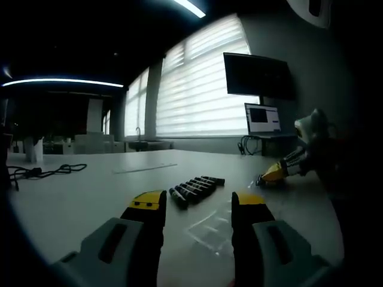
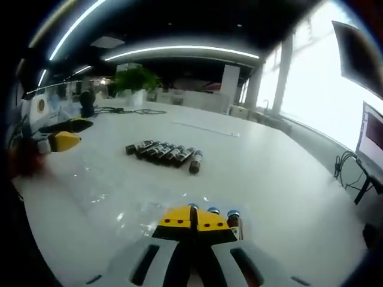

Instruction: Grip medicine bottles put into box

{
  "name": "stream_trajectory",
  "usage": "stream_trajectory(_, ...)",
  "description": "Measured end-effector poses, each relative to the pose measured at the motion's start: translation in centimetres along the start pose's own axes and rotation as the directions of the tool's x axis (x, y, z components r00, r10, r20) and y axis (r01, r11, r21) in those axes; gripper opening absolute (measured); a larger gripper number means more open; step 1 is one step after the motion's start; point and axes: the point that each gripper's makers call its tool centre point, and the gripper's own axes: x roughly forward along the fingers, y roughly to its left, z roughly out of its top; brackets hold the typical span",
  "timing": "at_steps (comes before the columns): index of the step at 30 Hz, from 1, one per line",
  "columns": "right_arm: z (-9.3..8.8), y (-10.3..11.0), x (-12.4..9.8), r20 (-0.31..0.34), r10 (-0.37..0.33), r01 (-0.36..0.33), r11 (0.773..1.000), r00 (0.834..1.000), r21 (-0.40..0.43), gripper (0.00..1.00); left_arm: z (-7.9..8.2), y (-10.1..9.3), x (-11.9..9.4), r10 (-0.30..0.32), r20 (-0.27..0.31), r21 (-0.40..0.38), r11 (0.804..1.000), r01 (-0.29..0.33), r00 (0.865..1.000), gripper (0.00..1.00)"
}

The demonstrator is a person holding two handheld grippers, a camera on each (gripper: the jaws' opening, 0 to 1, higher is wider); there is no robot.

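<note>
1. In the left gripper view, the left tongs (image 1: 198,206) stood wide open, yellow tips well apart, holding nothing.
2. Between and just past those tips lay a clear box (image 1: 210,230) flat on the white table (image 1: 78,197).
3. A little beyond the left tip, a row of dark bottles (image 1: 194,188) lay on their sides, touching one another.
4. Farther off, to the right of the tongs, the right tongs (image 1: 270,175) came into that view with yellow tips low over the table; I could not tell their state from there.
5. Far to the left lay a black cable (image 1: 39,172); far ahead and to the right stood a laptop (image 1: 263,119) under a dark monitor (image 1: 257,75), against the bright blinds (image 1: 191,84).
6. In the right gripper view, the right tongs (image 2: 196,220) were closed, tips touching, with nothing seen between them.
7. Right at those tips, three upright bottles with blue caps (image 2: 232,220) stood side by side inside the clear box, whose edges barely showed.
8. Ahead of the tongs, the lying row of bottles (image 2: 163,152) stretched across, one bottle (image 2: 195,162) at its right end set slightly apart and angled.
9. Far to the left, the left tongs (image 2: 63,134) showed with parted yellow tips.
10. A green plant (image 2: 134,79) stood at the far end.
</note>
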Motion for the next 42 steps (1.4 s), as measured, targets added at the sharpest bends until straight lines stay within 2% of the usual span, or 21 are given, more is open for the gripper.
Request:
stream_trajectory(1,0.3,0.0,0.0,0.018,0.006,-0.007,0.999,1.0,0.034,0.0,0.0,0.0,0.0,0.001,0.0,0.001,1.0,-0.001,1.0,0.36)
stream_trajectory(3,0.1,-0.4,-0.1,-0.002,0.008,-0.008,0.996,1.0,0.083,0.0,0.0,0.0,0.0,0.001,0.0,0.001,1.0,-0.001,1.0,0.36)
stream_trajectory(9,1.0,-1.0,-0.3,0.005,0.016,-0.017,0.991,1.0,0.129,0.01,0.0,-0.1,0.0,-0.003,0.0,0.001,1.0,0.003,1.0,0.36)
stream_trajectory(19,1.5,-0.8,0.0,0.004,0.034,-0.035,0.988,0.999,0.15,0.03,0.1,0.1,0.0,0.002,0.005,-0.002,1.0,-0.002,1.0,0.36)
stream_trajectory(26,2.7,-1.3,0.2,0.009,0.045,-0.046,0.986,0.999,0.162,0.03,0.2,0.1,-0.1,0.005,0.011,-0.004,1.0,-0.005,1.0,0.36)
stream_trajectory(36,3.6,-1.0,0.9,-0.004,0.066,-0.065,0.989,0.998,0.136,0.03,0.3,0.2,-0.1,0.008,0.016,-0.006,1.0,-0.008,1.0,0.36)
stream_trajectory(42,4.0,-0.8,1.4,-0.017,0.077,-0.074,0.986,0.997,0.149,0.05,0.3,0.3,-0.1,0.009,0.017,-0.007,1.0,-0.008,1.0,0.36)
